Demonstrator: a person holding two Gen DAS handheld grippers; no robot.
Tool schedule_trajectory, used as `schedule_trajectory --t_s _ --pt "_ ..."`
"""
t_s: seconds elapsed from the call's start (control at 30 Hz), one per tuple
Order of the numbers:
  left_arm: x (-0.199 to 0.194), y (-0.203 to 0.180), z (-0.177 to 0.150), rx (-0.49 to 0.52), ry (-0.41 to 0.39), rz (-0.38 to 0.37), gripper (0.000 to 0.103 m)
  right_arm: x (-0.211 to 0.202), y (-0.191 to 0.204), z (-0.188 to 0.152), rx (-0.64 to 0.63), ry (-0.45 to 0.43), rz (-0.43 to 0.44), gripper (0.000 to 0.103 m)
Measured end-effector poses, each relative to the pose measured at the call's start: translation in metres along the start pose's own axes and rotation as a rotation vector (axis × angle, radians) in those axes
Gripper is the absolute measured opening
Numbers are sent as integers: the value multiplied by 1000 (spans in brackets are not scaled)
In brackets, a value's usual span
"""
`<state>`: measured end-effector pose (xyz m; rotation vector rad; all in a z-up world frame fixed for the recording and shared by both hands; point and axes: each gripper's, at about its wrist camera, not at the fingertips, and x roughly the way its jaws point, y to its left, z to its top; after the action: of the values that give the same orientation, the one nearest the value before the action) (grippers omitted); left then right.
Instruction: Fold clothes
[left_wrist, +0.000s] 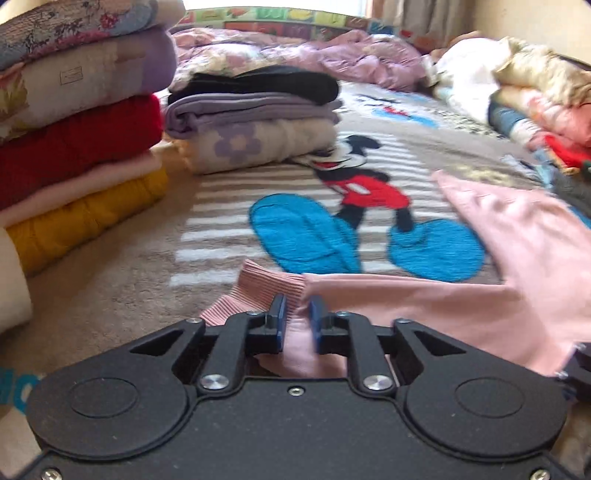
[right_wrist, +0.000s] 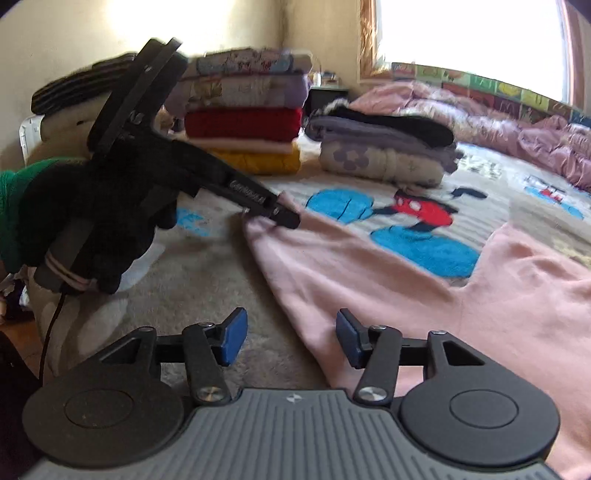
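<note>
Soft pink cotton sweatshirt is spread on bed; ribbed cuff is pinched by left gripper, prob. for sleeve fold; right gripper is held spread wide w/ nothing between.

Pink garment with ribbed pink cuff. Blanket: beige, white-striped, bearing a cartoon mouse in red shorts and blue shoes. Stack: floral, lilac-cream, red, pale pink, yellow. Gripper pads: blue. Glove: black; sleeve: green.
</note>
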<state>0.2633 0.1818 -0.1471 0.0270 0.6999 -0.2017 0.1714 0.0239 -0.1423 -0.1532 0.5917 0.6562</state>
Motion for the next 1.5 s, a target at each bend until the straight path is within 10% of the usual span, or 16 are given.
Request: schedule_trajectory --t_s 0.37,0.57,0.7,1.03,1.5 --pt "-5 27 12 -195 -69 106 21 -31 45 -25 -90 12 59 57" --pt "-32 14 16 -196 -191 -5 21 -83 46 -47 -181 -72 -81 54" --pt "-37 -23 19 -129 -203 -165 21 -100 10 -53 -109 -103 -279 55" --pt "-32 -146 -3 157 -78 -401 21 -119 -30 -75 -38 -45 -393 58" --pt "-45 -203 -75 412 -32 -289 21 -121 -36 -105 -9 -9 -289 63"
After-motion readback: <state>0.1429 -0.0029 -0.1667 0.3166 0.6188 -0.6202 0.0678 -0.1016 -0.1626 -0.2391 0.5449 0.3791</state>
